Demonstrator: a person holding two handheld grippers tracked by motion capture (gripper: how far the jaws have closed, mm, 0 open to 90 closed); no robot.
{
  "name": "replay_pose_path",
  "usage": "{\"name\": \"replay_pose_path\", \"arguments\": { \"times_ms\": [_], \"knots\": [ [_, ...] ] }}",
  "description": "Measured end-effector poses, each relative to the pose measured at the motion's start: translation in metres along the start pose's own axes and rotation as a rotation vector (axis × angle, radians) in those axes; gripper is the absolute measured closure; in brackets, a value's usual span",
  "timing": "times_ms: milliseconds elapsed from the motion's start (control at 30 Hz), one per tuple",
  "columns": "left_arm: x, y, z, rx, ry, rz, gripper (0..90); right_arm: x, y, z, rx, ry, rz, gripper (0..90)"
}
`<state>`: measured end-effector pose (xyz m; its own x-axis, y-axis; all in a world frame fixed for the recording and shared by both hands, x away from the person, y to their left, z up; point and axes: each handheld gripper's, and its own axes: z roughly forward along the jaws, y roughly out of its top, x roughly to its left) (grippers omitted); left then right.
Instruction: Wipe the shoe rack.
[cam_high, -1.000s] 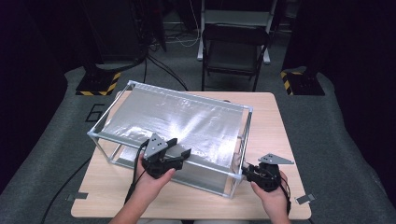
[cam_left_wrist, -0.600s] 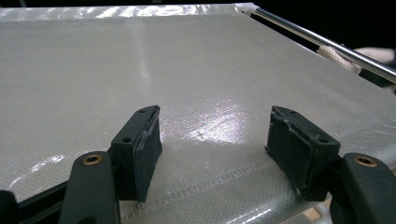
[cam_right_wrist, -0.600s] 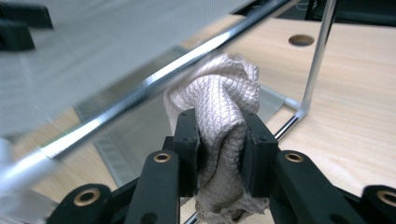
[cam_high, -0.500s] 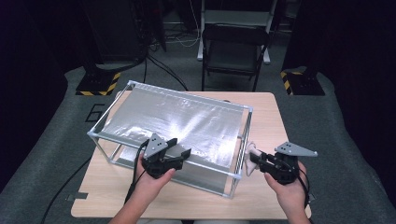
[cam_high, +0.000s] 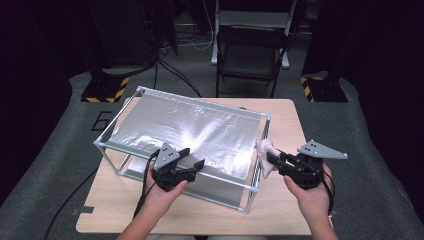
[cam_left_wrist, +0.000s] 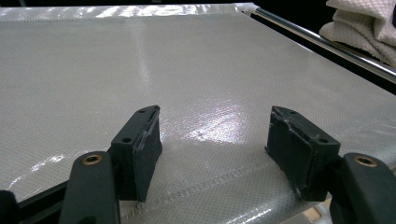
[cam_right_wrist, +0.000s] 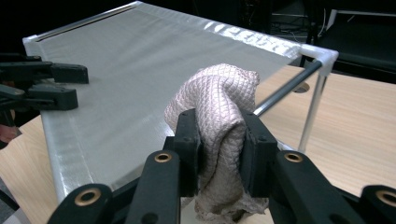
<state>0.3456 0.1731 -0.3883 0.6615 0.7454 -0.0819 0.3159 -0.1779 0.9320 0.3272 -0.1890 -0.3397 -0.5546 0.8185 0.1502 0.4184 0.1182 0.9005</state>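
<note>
A metal frame (cam_high: 120, 117) with a silvery mesh sheet (cam_high: 190, 130) stretched over its top stands on the wooden table (cam_high: 287, 125). At the sheet's near edge my left gripper (cam_high: 195, 156) rests with its jaws open; in the left gripper view the gripper (cam_left_wrist: 219, 135) has only the sheet (cam_left_wrist: 140, 65) between its pads. My right gripper (cam_high: 272, 161) is shut on a pale pink quilted cloth (cam_high: 264, 150) beside the frame's right corner, level with the top rail. In the right gripper view the cloth (cam_right_wrist: 219, 102) bulges above the gripper (cam_right_wrist: 219, 149).
A black folding chair (cam_high: 250, 55) stands behind the table. Stands with yellow-and-black bases (cam_high: 105, 90) sit on the grey floor at both back sides. The frame's upright post (cam_right_wrist: 313, 112) and side rail (cam_right_wrist: 285, 91) are just right of the held cloth.
My right gripper has risen with the cloth from near the tabletop to the height of the frame's top rail. The left gripper has stayed put.
</note>
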Motion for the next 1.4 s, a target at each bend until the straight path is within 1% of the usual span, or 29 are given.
{"name": "replay_pose_path", "arguments": {
  "times_ms": [33,100,167,200,233,267,333,400,500,600,667,733,800,867,900,933,1000,1067,1100,1133,1200,1233,1267,1333,1400],
  "knots": [
    [0.000,0.000,0.000,0.001,0.000,0.004,34.5,0.001,0.001,0.001,-0.008,0.002,-0.007,70.9],
    [0.000,0.000,0.000,0.001,-0.001,0.003,34.5,0.004,0.003,0.005,-0.002,0.002,-0.011,70.1],
    [0.000,0.000,0.000,0.001,-0.001,0.003,34.5,0.005,0.001,0.010,0.018,-0.027,-0.020,68.6],
    [0.000,0.000,0.000,0.001,-0.001,0.003,34.5,0.005,0.001,0.010,0.018,-0.027,-0.020,68.6],
    [0.000,0.000,0.000,0.001,-0.001,0.004,34.5,0.005,-0.001,0.013,0.041,-0.041,-0.024,66.9],
    [0.000,0.000,0.000,0.002,-0.001,0.007,34.5,0.004,-0.005,0.020,0.072,-0.042,-0.019,63.5],
    [0.000,0.000,0.000,0.001,-0.001,0.005,34.5,0.004,-0.006,0.021,0.062,-0.043,-0.014,63.4],
    [0.000,0.000,0.000,-0.001,0.000,0.001,34.5,0.002,-0.007,0.021,0.057,-0.050,0.010,61.4],
    [0.000,0.000,0.000,-0.001,0.001,0.000,34.5,0.002,-0.008,0.024,0.047,-0.054,0.010,59.6],
    [0.000,0.000,0.000,0.003,-0.001,-0.001,34.5,0.001,-0.006,0.027,0.056,-0.055,0.007,58.9],
    [0.001,0.001,0.000,0.015,-0.008,0.010,34.5,-0.002,-0.003,0.036,0.063,-0.054,0.012,57.7],
    [0.001,0.001,0.000,0.013,-0.007,0.008,34.5,-0.003,-0.001,0.042,0.072,-0.078,0.002,56.5],
    [0.000,0.000,0.000,0.003,-0.001,-0.002,34.5,-0.006,0.003,0.048,0.075,-0.098,-0.018,56.2],
    [0.000,0.000,0.000,0.004,-0.002,0.004,34.5,-0.012,0.005,0.053,0.068,-0.113,-0.015,56.3],
    [0.001,0.000,0.000,0.004,0.000,0.008,34.5,-0.017,0.006,0.056,0.062,-0.113,-0.008,56.4],
    [0.001,0.000,0.000,0.002,0.000,0.009,34.5,-0.020,0.007,0.058,0.057,-0.108,0.017,56.5],
    [0.001,0.000,0.000,0.002,0.001,0.009,34.5,-0.027,0.009,0.062,0.048,-0.115,0.016,56.5],
    [0.001,0.000,0.001,-0.002,-0.001,0.009,34.5,-0.031,0.011,0.065,0.038,-0.127,0.021,56.5],
    [0.001,0.000,0.001,-0.001,-0.001,0.009,34.5,-0.031,0.012,0.066,0.037,-0.130,0.038,56.5],
    [0.001,0.001,0.000,0.008,-0.005,0.010,34.5,-0.032,0.012,0.066,0.038,-0.129,0.043,57.0],
    [0.001,0.000,0.000,0.007,-0.005,0.011,34.5,-0.028,0.010,0.064,0.032,-0.132,0.055,57.1],
    [0.001,0.000,0.000,-0.001,-0.001,0.009,34.5,-0.028,0.010,0.064,0.032,-0.132,0.055,57.1],
    [0.001,0.000,0.000,-0.002,-0.001,0.008,34.5,-0.024,0.008,0.062,0.035,-0.138,0.038,56.9],
    [0.001,0.000,0.000,-0.002,0.000,0.007,34.5,-0.023,0.007,0.062,0.037,-0.145,0.026,56.5],
    [0.001,0.000,0.001,-0.001,0.000,0.006,34.6,-0.026,0.009,0.065,0.047,-0.136,0.045,55.3]
  ]
}}
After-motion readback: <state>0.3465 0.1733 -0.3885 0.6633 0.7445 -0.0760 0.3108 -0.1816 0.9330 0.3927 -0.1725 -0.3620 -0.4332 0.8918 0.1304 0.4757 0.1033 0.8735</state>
